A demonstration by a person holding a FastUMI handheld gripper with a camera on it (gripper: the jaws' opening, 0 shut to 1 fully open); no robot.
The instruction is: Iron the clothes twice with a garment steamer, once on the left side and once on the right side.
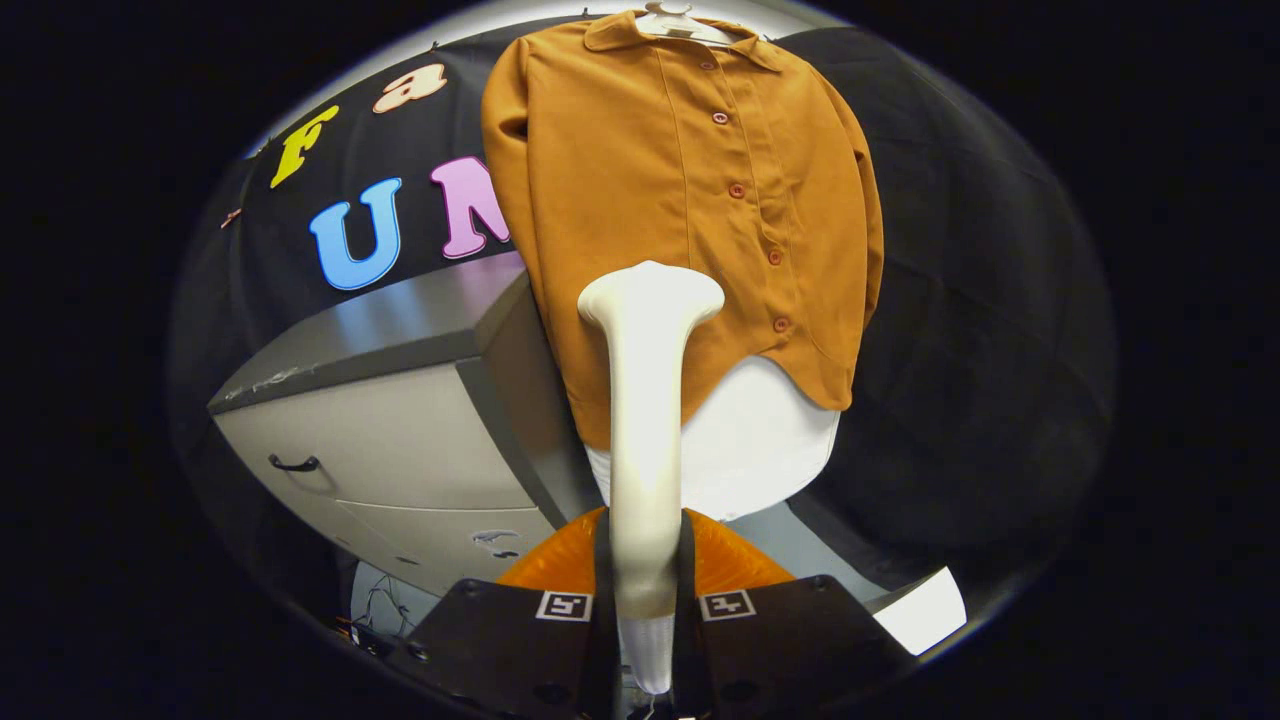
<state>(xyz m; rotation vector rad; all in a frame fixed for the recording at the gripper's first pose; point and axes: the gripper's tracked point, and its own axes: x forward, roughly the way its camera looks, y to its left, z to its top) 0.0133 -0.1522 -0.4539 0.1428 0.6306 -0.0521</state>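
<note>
**A:** Status at that frame?

**B:** I had the tongs (645, 600) closed on the steamer (648, 400), both fingers clamped on its handle. Handle ran straight ahead along the fingers, and the flared head sat at the far end, facing the shirt (690, 200).

**A:** Where was the shirt relative to the head?

**B:** Directly beyond it, hung upright on a white hanger (672, 20), long axis vertical. The head overlapped the lower left of the front panel, left of the button placket (745, 190). Probably not touching the fabric, but I couldn't judge the gap from that lens.

**A:** So which pass?

**B:** My read: lined up for a pass on the side left of the buttons. The other side lay across the placket, so I'd have needed a sideways shift for it.

**A:** Surroundings?

**B:** Grey cabinet (400, 420) with a drawer handle stood just beside the shirt. A white board (760, 440) hung behind its hem. Something orange (720, 560) sat below the steamer, near the fingers. Black cloth wall (980, 300) behind everything.
</note>
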